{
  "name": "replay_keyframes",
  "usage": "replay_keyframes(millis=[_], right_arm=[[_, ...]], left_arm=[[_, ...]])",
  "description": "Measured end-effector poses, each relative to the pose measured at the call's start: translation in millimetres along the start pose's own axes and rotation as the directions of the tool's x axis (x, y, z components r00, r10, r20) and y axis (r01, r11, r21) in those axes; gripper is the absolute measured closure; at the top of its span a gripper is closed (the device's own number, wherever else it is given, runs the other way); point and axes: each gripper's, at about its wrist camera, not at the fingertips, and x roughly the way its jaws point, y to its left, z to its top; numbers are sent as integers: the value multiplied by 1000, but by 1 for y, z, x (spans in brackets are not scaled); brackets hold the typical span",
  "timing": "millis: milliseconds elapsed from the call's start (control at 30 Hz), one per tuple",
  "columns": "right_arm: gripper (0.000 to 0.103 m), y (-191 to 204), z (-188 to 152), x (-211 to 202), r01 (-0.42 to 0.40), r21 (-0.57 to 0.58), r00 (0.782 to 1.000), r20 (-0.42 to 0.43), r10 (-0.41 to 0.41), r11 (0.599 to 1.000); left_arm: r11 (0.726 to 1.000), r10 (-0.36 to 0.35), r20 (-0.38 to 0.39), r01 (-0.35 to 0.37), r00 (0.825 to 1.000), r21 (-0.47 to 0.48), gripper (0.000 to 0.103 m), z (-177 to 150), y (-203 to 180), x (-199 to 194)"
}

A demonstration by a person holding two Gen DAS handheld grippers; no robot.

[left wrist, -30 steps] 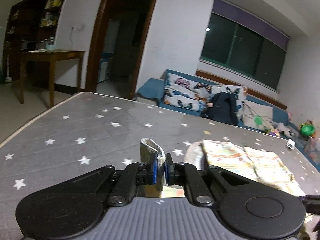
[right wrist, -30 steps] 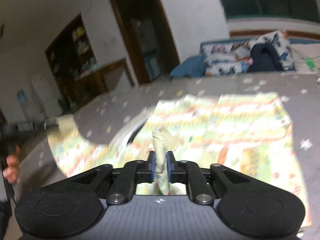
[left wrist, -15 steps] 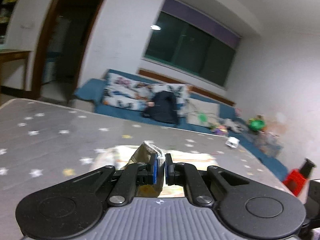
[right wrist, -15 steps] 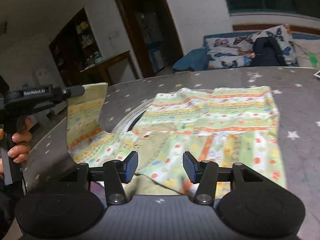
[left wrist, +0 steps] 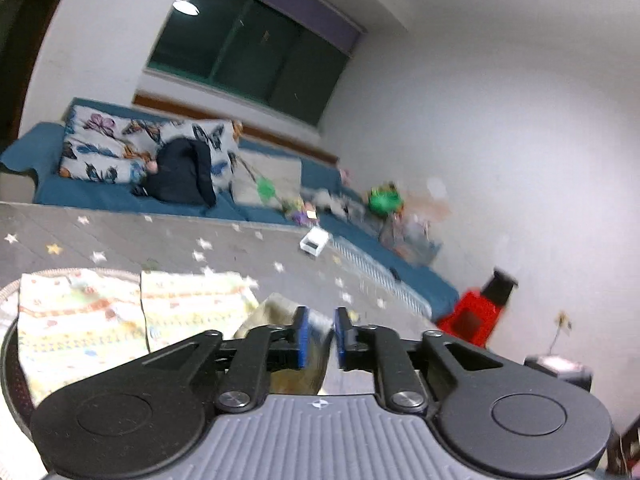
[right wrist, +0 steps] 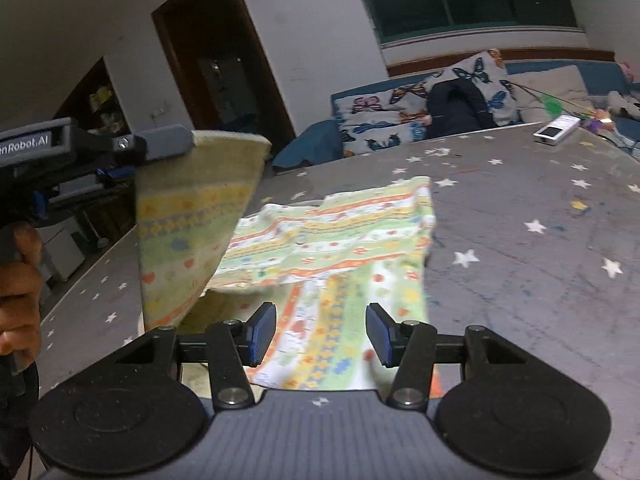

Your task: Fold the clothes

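A pastel patterned garment (right wrist: pixel 340 232) lies spread on the grey star-print table (right wrist: pixel 520 240). My left gripper (left wrist: pixel 320 338) is shut on a corner of this garment (left wrist: pixel 276 312), and the rest lies flat to its left (left wrist: pixel 80 320). In the right wrist view the left gripper (right wrist: pixel 191 147) holds a flap of the garment (right wrist: pixel 188 224) raised above the table's left side, with a person's hand (right wrist: pixel 16 276) on its handle. My right gripper (right wrist: pixel 320 334) hangs open just above the garment's near edge, and nothing sits between its blue pads (right wrist: pixel 262 332).
A blue sofa (right wrist: pixel 320 144) with butterfly pillows (right wrist: pixel 380 120) and a dark bag (right wrist: pixel 456 108) stands beyond the table's far edge. A small white box (right wrist: pixel 558 130) lies at the far right corner of the table. A red object (left wrist: pixel 468 316) stands on the floor by the wall.
My right gripper opened and let go of the garment, which now lies flat below it. My left gripper swung right and upward, lifting its corner of the garment into a raised flap.
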Motion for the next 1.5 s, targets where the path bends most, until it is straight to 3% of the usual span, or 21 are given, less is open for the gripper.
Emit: replay_keyframes(millis=[67,233,367,500,633,833,1067,1300,1400,1500], right_arm=[[52,-3,-1,-4,15,-4,1000,3,-15,1000],[52,-14,1,-12,61,-2,998,18,-61,998],[52,-14,7,-12,66,-10,997,36,-65,998],[52,-4,8,3,42,-49,999,13,-42,998],[53,17,4,27,8,-140,999,-34,-13,990],[53,36,-6,52,20,-295,991,-120,-58,955],[53,43,-15,27,15,-445,986,-141,-86,896],[47,53,-43,-14,-59,-622,963,-241,-119,781],[45,60,-57,-20,-112,-658,960,-266,-91,745],[43,66,-61,-17,-135,-661,966,-254,-50,738]], left_arm=[[1000,6,9,-6,1000,13,77,-1,6,-8],[999,21,30,-22,999,44,72,-4,23,-28],[990,126,21,-127,992,60,74,-18,34,-54],[963,252,-83,-240,964,125,75,-46,49,-47],[925,357,-178,-320,917,207,79,-74,59,-34],[908,383,-217,-322,898,268,79,-92,52,-29],[897,389,-192,-324,901,299,78,-81,57,-40],[888,389,-156,-325,908,326,77,-75,54,-61],[882,389,-153,-319,909,346,76,-76,52,-67],[880,387,-164,-310,908,361,76,-78,49,-68]])
